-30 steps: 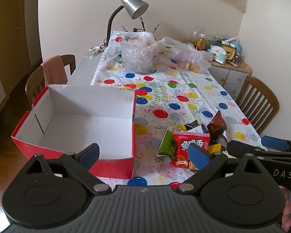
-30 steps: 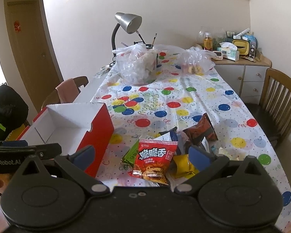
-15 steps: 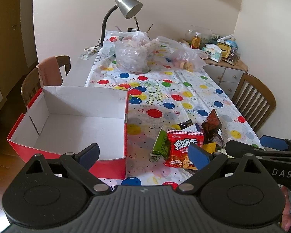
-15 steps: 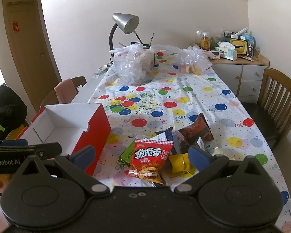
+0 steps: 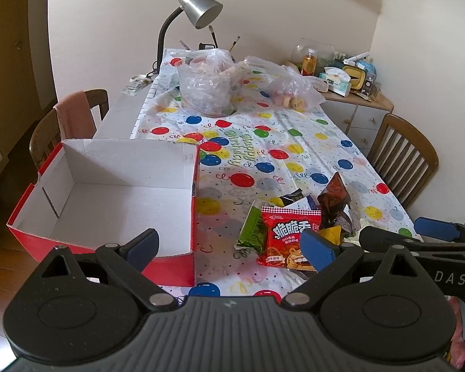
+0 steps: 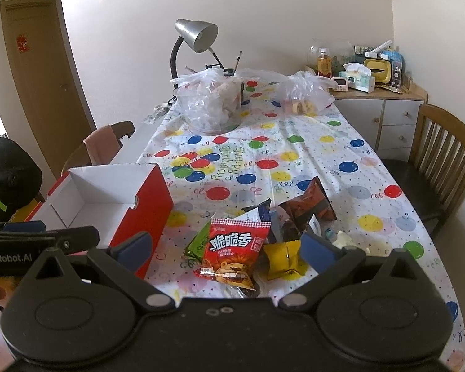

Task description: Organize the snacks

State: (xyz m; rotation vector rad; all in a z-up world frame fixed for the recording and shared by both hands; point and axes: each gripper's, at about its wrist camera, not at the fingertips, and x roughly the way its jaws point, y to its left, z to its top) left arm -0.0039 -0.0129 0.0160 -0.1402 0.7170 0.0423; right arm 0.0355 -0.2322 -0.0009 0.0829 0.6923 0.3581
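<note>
A pile of snack packets lies near the table's front edge: a red packet [image 5: 290, 235] [image 6: 234, 252] on top, a green one [image 5: 251, 229], a yellow one [image 6: 284, 259] and a dark brown one [image 5: 334, 200] [image 6: 313, 204]. An empty red box with a white inside [image 5: 114, 198] [image 6: 108, 198] stands to their left. My left gripper [image 5: 231, 246] is open and empty, above the box's near right corner. My right gripper [image 6: 228, 249] is open and empty, held above the red packet; it also shows in the left wrist view [image 5: 418, 238].
Two clear plastic bags [image 6: 210, 105] [image 6: 303, 96] and a grey desk lamp [image 6: 197, 35] stand at the far end of the balloon tablecloth [image 6: 294, 155]. Wooden chairs [image 6: 443, 161] [image 5: 68, 124] flank the table. A cluttered sideboard [image 6: 375, 99] stands at the back right.
Both grippers have drifted slightly; the snack pile and box have shifted a little left in both views. Both grippers stay open and empty.
</note>
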